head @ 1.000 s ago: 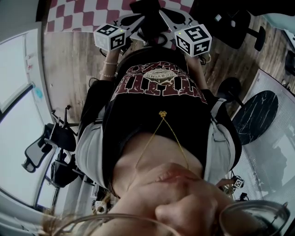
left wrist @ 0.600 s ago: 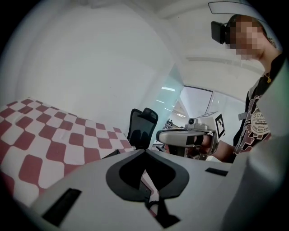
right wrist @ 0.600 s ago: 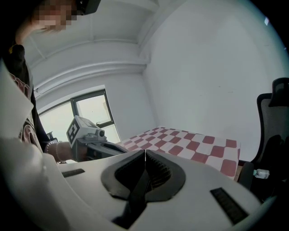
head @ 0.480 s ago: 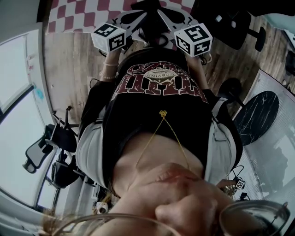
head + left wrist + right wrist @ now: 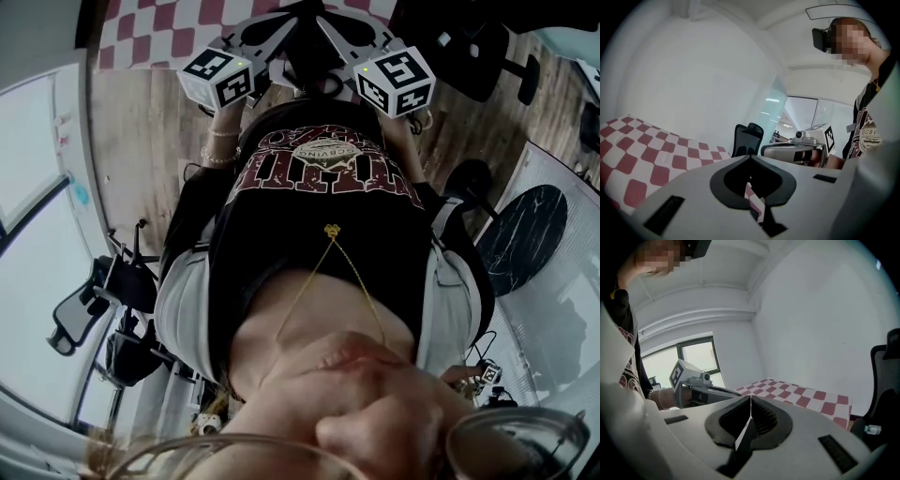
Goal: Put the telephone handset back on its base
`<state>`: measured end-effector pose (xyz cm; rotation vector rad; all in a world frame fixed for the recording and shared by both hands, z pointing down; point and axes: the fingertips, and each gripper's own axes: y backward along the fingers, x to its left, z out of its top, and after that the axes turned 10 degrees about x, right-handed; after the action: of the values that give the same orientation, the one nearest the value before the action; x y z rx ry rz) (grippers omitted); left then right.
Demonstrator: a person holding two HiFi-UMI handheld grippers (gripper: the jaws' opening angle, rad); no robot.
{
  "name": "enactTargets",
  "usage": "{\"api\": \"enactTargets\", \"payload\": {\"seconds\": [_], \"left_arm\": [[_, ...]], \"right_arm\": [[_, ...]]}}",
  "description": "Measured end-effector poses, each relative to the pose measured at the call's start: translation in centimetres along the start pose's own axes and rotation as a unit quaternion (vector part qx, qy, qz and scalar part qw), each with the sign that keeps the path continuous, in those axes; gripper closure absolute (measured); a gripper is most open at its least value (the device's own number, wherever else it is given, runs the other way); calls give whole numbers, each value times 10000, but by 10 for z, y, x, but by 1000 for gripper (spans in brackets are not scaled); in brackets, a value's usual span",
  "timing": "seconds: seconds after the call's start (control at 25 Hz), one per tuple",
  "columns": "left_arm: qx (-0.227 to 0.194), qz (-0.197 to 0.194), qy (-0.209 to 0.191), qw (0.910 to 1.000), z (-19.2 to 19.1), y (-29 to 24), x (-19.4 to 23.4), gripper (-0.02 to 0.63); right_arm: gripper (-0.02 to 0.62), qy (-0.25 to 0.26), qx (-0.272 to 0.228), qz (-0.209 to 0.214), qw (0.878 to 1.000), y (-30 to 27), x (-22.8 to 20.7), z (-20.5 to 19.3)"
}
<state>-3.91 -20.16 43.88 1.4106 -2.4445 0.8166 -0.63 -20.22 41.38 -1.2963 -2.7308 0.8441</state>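
Well, the wooden floor [image 5: 141, 141] is taking up most of the room, and a red-and-white checked cloth [image 5: 169, 28] is lying across the surface ahead of the person. The person, wearing a black printed T-shirt [image 5: 319, 169] under a pale open jacket [image 5: 183, 300], is holding both tools up in front of the chest. The tools are side by side and near each other, their noses pointing toward the cloth.

A round dark marbled tabletop [image 5: 520, 234] is sitting off to the person's right. Black office chairs are standing around, one [image 5: 84, 305] on the left and another [image 5: 478, 42] beyond the right hand.

The left gripper [image 5: 750, 157] is closed, its two jaws meeting at the tips with nothing between them; only a bit of the checked cloth is showing through the gap lower down. The right gripper [image 5: 750, 398] is closed as well, tips touching and gripping nothing. Each one is carrying its marker cube, the left [image 5: 220, 77] and the right [image 5: 394, 80] both facing the head camera.

Thin bracelets [image 5: 220, 150] are hanging on the left wrist, and a fine gold chain [image 5: 330, 231] with a small pendant is lying on the shirt. As for the telephone handset and its base, none of the views is showing either, so I cannot tell where they are.
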Motion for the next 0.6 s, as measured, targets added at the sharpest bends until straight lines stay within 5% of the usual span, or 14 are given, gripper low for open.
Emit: {"api": "enactTargets", "payload": {"seconds": [0.6], "left_arm": [[-409,-81,-192,9989,44,15,-11,595]], "right_arm": [[574,274,-328,-37,9991,13,5,36]]}}
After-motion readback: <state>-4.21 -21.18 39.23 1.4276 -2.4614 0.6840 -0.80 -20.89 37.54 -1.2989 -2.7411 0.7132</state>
